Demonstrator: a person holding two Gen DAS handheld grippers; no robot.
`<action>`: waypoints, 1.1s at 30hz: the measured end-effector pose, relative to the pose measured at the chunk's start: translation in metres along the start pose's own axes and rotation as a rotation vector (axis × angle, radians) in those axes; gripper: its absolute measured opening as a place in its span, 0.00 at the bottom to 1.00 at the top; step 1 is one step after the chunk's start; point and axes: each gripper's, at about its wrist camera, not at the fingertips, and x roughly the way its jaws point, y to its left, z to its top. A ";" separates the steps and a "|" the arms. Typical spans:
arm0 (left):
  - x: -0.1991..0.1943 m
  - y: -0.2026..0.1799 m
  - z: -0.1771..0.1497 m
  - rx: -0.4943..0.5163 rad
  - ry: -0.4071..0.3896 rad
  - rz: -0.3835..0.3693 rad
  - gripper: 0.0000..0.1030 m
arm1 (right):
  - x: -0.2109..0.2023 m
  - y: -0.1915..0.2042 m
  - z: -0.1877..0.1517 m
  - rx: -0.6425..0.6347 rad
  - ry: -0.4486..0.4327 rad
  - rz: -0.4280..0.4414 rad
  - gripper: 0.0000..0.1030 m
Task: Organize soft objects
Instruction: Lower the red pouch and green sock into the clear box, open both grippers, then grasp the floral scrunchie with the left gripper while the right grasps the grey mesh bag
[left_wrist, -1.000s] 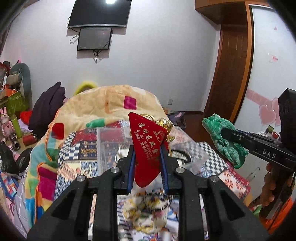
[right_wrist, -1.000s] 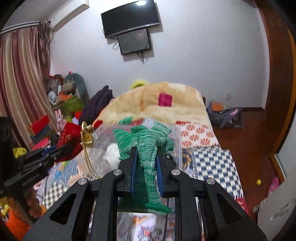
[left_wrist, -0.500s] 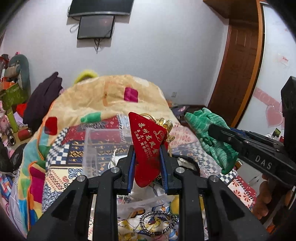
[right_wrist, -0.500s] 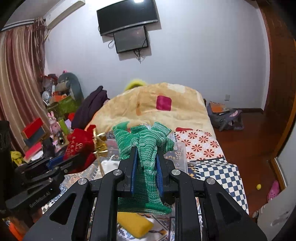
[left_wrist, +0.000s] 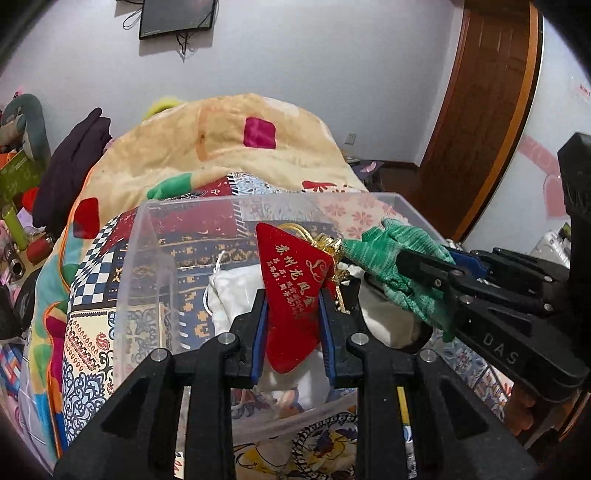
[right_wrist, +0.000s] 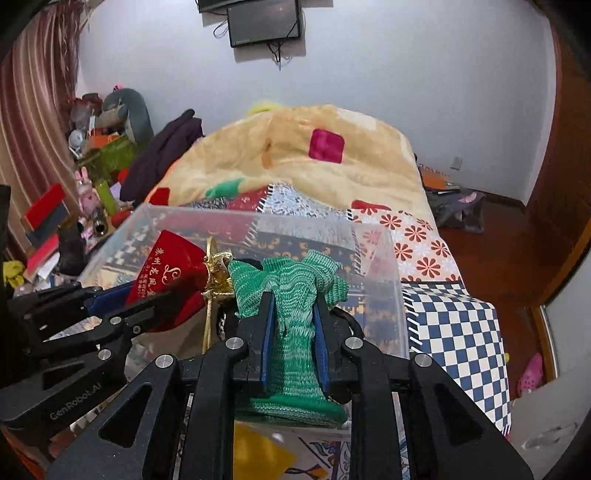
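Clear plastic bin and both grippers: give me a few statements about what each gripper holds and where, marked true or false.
1. The left gripper is shut on a red velvet pouch with gold lettering. True.
2. The right gripper holds a yellow sponge. False: it clamps a green knitted cloth.
3. Both held items hang over the clear plastic bin. True.
4. The bin holds nothing. False: white fabric lies inside.
5. The bin stands on a bare wooden floor. False: it sits on a patchwork bedspread.
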 end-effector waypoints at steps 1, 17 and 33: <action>0.000 -0.001 0.000 0.006 -0.001 0.005 0.23 | 0.000 0.000 -0.001 -0.002 0.005 -0.004 0.19; -0.044 -0.003 -0.002 0.017 -0.106 0.017 0.64 | -0.043 -0.001 -0.002 -0.025 -0.103 -0.009 0.62; -0.117 -0.001 -0.042 0.039 -0.204 0.059 0.95 | -0.100 0.005 -0.032 -0.002 -0.204 0.038 0.78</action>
